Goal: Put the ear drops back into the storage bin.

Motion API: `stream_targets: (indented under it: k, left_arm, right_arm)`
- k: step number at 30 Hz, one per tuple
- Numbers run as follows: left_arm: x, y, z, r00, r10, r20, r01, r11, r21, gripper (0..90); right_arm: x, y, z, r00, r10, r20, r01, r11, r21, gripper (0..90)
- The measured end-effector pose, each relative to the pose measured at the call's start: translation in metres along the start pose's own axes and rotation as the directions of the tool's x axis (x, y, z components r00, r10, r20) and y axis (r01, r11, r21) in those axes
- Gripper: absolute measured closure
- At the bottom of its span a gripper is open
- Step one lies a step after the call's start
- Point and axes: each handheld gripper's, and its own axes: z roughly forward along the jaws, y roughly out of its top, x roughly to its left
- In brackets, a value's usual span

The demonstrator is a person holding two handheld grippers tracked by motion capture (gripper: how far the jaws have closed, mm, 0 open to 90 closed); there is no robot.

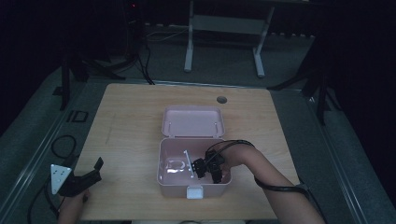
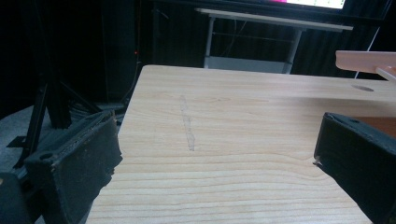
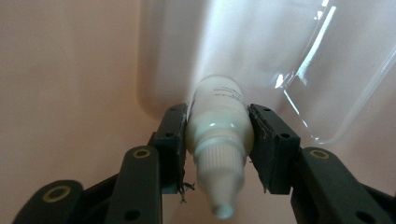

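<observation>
Pale wood grain covers the surface (image 1: 130,121), which stands in a dark room with one white-legged frame (image 1: 224,28) beyond it. One pink box (image 1: 180,185) lies open, lid back. Inside it the right tool (image 3: 219,140) is clamped on one small white dropper bottle (image 3: 219,126); its label print is too blurred to read. The left tool (image 1: 88,179), jaws apart, holds nothing at the surface's near-left edge.
</observation>
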Motion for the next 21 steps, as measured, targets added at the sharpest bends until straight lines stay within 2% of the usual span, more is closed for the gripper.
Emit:
stream_targets:
  k: [8, 11, 19, 21]
  left_arm:
    - [0.000, 0.000, 0.000, 1.0000, 0.001, -0.001, -0.001, 1.0000, 0.000, 0.5]
    - [0.000, 0.000, 0.000, 1.0000, 0.000, -0.001, 0.000, 1.0000, 0.001, 0.4]
    - [0.000, 0.000, 0.000, 1.0000, 0.000, -0.002, 0.000, 1.0000, 0.003, 0.5]
    - [0.000, 0.000, 0.000, 1.0000, -0.001, -0.002, 0.001, 1.0000, 0.003, 0.4]
  right_arm:
    - [0.001, -0.006, -0.011, 0.9998, 0.015, 0.013, -0.015, 0.999, -0.037, 57.8]
    - [0.003, -0.010, -0.022, 0.9993, 0.027, 0.025, -0.025, 0.998, -0.065, 56.3]
    - [0.006, -0.019, -0.040, 0.9973, 0.052, 0.052, -0.048, 0.996, -0.072, 52.0]
    - [0.007, -0.023, -0.046, 0.9962, 0.059, 0.065, -0.053, 0.995, -0.089, 50.7]
